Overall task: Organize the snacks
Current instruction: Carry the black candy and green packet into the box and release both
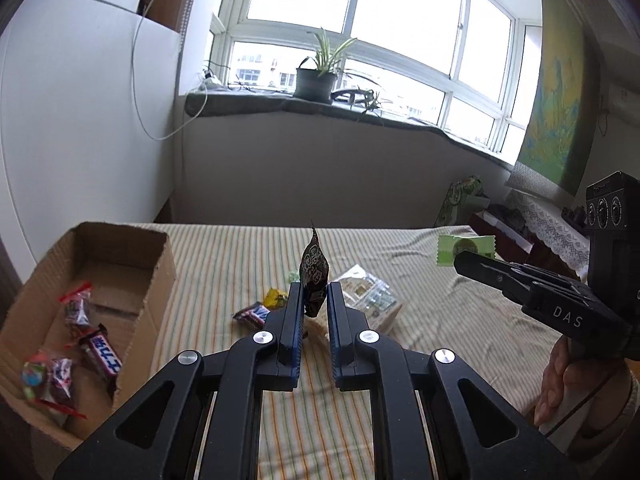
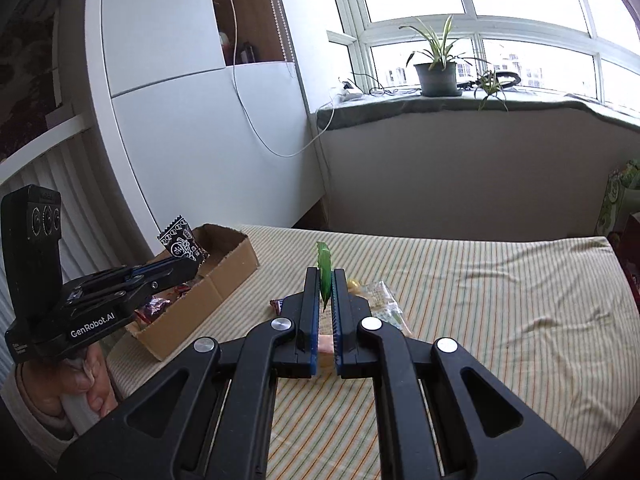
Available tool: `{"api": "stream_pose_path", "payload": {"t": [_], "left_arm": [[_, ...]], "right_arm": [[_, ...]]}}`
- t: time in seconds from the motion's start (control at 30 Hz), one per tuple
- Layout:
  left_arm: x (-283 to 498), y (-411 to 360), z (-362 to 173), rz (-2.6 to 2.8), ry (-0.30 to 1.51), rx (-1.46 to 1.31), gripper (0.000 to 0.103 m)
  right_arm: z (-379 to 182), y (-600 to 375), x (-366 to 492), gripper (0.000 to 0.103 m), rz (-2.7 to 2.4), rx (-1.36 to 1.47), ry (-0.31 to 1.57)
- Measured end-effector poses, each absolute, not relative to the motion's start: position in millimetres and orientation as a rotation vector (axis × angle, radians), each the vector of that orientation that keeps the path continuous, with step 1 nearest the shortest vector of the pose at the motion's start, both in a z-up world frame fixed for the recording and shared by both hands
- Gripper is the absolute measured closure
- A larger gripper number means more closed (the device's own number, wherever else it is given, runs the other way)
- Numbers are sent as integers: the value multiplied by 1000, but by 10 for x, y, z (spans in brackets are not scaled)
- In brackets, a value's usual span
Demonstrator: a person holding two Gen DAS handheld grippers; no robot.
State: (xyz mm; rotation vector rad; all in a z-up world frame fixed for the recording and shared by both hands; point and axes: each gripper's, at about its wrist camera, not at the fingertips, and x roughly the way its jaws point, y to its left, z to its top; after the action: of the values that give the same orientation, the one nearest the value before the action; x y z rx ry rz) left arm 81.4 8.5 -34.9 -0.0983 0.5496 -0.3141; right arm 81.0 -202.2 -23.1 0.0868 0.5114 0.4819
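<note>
My left gripper (image 1: 314, 294) is shut on a dark patterned snack packet (image 1: 314, 276), held upright above the striped cloth; the same packet (image 2: 181, 245) shows in the right wrist view at the tip of that gripper (image 2: 188, 266). My right gripper (image 2: 327, 284) is shut on a thin green packet (image 2: 325, 270), seen flat from the left wrist view as a green packet (image 1: 466, 249) at its tip (image 1: 464, 258). A cardboard box (image 1: 158, 280) at the left holds several wrapped candies (image 1: 86, 340). A Snickers bar (image 1: 252, 315), a yellow candy (image 1: 276, 298) and a clear bag of snacks (image 1: 368, 294) lie on the cloth.
The striped cloth (image 1: 440, 320) covers a table reaching to the wall under the window. A potted plant (image 1: 316, 78) stands on the sill. A green bag (image 1: 460, 200) and a lace-covered stand (image 1: 548, 220) sit at the right. A hand (image 1: 560, 384) grips the right tool.
</note>
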Motion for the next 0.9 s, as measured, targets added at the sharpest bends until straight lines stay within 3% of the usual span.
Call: {"api": "stream_pose_path", "payload": {"t": [0.27, 0.9], "left_arm": [[526, 473, -57, -312, 449, -132, 93], [152, 2001, -423, -45, 488, -277, 93]], "right_arm": [[49, -1604, 528, 98, 487, 14, 479], [-357, 366, 665, 98, 817, -113, 588]]}}
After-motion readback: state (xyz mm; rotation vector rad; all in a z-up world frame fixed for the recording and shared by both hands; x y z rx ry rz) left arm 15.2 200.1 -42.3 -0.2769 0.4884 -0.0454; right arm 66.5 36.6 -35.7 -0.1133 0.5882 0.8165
